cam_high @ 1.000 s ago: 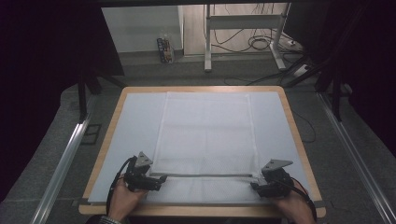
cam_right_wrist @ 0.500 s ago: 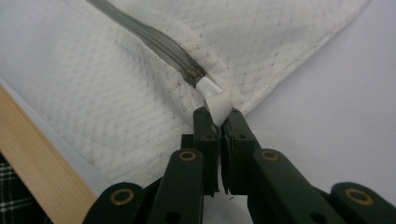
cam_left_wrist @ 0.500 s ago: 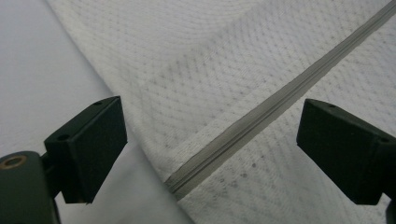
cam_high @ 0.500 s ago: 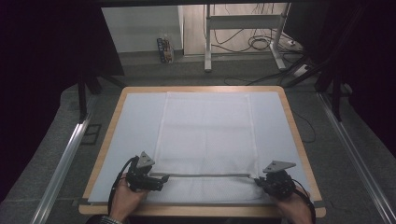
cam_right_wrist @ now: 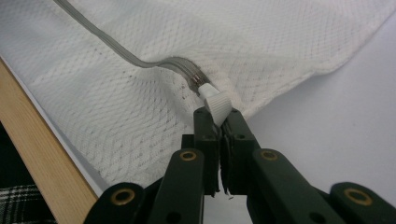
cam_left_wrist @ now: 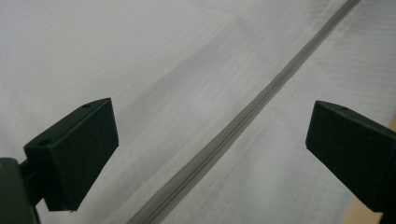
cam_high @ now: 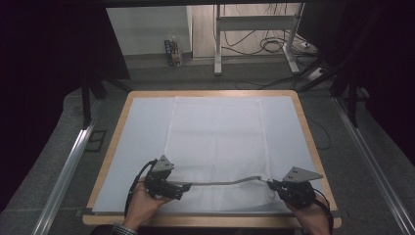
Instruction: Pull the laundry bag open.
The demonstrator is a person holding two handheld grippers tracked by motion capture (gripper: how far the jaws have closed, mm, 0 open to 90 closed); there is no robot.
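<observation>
A white mesh cloth (cam_high: 215, 142) lies flat on the pale table sheet (cam_high: 142, 132). Along the cloth's near edge runs a thin grey strip (cam_high: 225, 182) between both grippers. My left gripper (cam_high: 187, 186) is at the strip's left end. In the left gripper view, that left gripper (cam_left_wrist: 212, 135) is open, and the strip (cam_left_wrist: 233, 128) runs diagonally between the jaws without touching them. My right gripper (cam_high: 272, 185) is at the strip's right end. Seen in its own view, the right gripper (cam_right_wrist: 219, 116) is shut on the strip's white end cap (cam_right_wrist: 215, 100), over the cloth (cam_right_wrist: 233, 42).
The table has a wooden rim (cam_high: 210, 93), and its near edge (cam_right_wrist: 42, 154) lies close to the right gripper. Metal rails (cam_high: 63, 171) flank the table on the floor. A desk frame and cables (cam_high: 264, 44) stand beyond the far edge.
The grey strip was straight and taut between the grippers. Now it sags and bends up near the right end. Both hands stay near the table's front edge.
</observation>
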